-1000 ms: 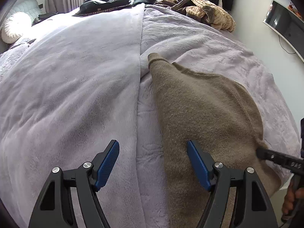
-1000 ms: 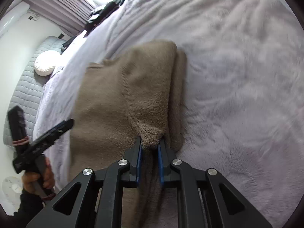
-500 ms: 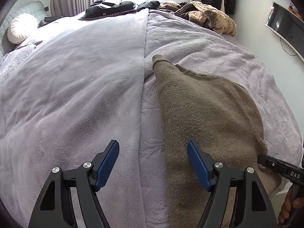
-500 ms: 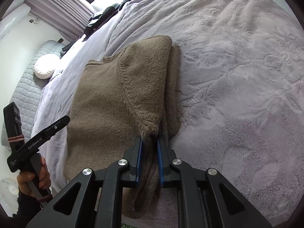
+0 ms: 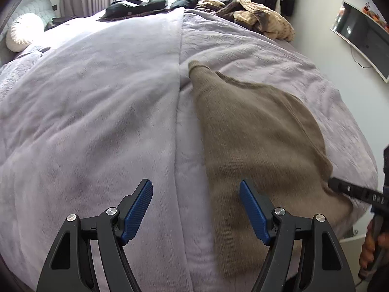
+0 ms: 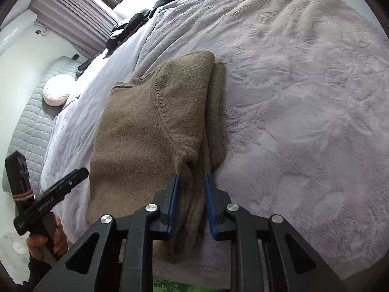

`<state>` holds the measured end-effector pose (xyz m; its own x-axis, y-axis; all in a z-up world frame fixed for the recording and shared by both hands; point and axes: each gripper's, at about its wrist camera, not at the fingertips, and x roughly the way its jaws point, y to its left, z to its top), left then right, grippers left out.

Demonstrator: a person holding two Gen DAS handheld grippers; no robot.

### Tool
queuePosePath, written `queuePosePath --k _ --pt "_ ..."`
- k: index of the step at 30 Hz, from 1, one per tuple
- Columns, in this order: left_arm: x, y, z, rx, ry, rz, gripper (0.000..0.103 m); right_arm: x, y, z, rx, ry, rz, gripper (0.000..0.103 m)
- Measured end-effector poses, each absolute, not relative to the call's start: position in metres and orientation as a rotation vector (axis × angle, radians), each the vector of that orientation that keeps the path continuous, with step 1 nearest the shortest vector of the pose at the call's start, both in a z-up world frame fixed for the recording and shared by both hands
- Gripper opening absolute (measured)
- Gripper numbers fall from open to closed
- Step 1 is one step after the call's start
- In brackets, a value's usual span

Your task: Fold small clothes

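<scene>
A brown knitted sweater (image 5: 255,133) lies on the lilac blanket (image 5: 97,102), one sleeve folded over its body (image 6: 145,126). My left gripper (image 5: 195,209) hovers open over the sweater's left edge and the blanket seam, with nothing between its fingers. My right gripper (image 6: 190,194) sits at the sweater's near right corner. Its jaws are opening, and the folded sleeve end lies loose between the blue pads (image 6: 173,202), which stand off the cloth. The right gripper's tip (image 5: 352,192) shows at the sweater's right edge in the left wrist view.
A heap of tan and brown clothes (image 5: 257,17) and dark garments (image 5: 136,7) lie at the bed's far end. A round white cushion (image 5: 23,31) sits far left, a screen (image 5: 362,36) on the right wall. The bed's edge runs just below the right gripper.
The right jaws, shut on the sleeve end before, have parted and the cloth has dropped loose. Both grippers have drawn back a little from the bed.
</scene>
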<state>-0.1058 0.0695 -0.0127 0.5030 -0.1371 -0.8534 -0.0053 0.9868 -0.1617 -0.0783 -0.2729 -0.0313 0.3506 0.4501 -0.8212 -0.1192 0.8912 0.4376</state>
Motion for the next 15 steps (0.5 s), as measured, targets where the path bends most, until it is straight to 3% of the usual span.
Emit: queuePosePath --k 5,8,15 --pt "-0.118 0.063 -0.025 -0.148 1.084 -0.118 0.075 -0.08 -0.283 -0.024 0.398 1.11 0.391 0.027" --pt "-0.123 0.056 -0.034 -0.143 1.096 -0.115 0.075 -0.074 -0.285 -0.021 0.459 1.1 0.411 0.044" --pt "-0.13 0.054 -0.033 -0.13 1.086 -0.11 0.075 -0.084 -0.255 -0.002 0.316 1.077 0.46 0.045"
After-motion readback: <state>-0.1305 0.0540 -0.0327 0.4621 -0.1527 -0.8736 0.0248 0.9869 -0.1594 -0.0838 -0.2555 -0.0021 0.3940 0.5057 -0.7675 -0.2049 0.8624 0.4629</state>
